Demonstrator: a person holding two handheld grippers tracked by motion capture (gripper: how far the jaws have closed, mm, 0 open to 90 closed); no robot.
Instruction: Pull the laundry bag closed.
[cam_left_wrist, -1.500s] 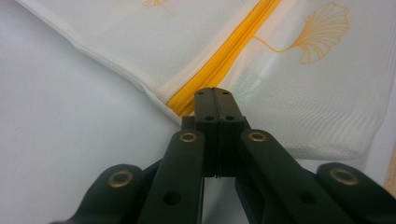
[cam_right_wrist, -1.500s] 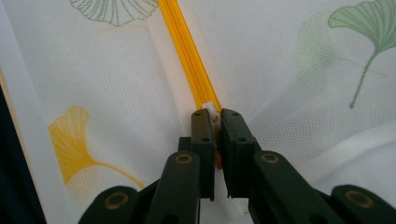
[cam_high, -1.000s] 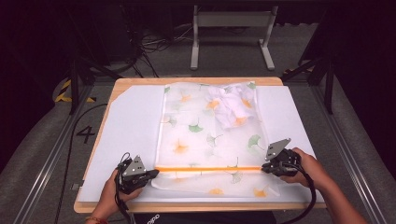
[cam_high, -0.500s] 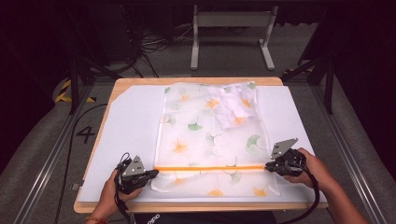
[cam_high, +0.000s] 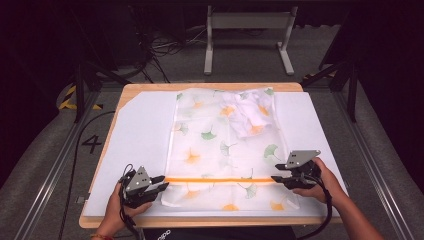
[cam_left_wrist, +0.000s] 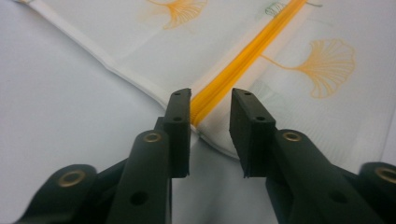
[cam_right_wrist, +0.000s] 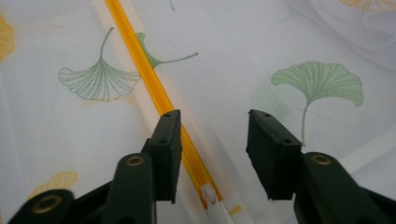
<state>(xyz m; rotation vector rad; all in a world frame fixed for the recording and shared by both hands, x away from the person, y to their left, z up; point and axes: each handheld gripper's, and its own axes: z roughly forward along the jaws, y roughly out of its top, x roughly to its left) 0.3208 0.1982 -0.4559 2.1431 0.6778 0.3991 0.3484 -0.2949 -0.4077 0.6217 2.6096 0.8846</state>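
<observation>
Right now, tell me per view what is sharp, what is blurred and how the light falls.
High view: table brightly lit, surroundings dark, picture soft overall. Left gripper view: orange zipper and bag cloth fairly sharp, nearest parts of the left gripper blurred. Right gripper view: leaf print clear, right gripper base soft; even light, no glare.

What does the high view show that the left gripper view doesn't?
High view: the whole mesh bag on the white-covered table, the white bundle inside it, both hands, and the right gripper at the zipper's other end. Left gripper view: the bag's white edge seam up close, and the left gripper with jaws apart, just opened, at the zipper's end. Both: the orange zipper and ginkgo-leaf print.
</observation>
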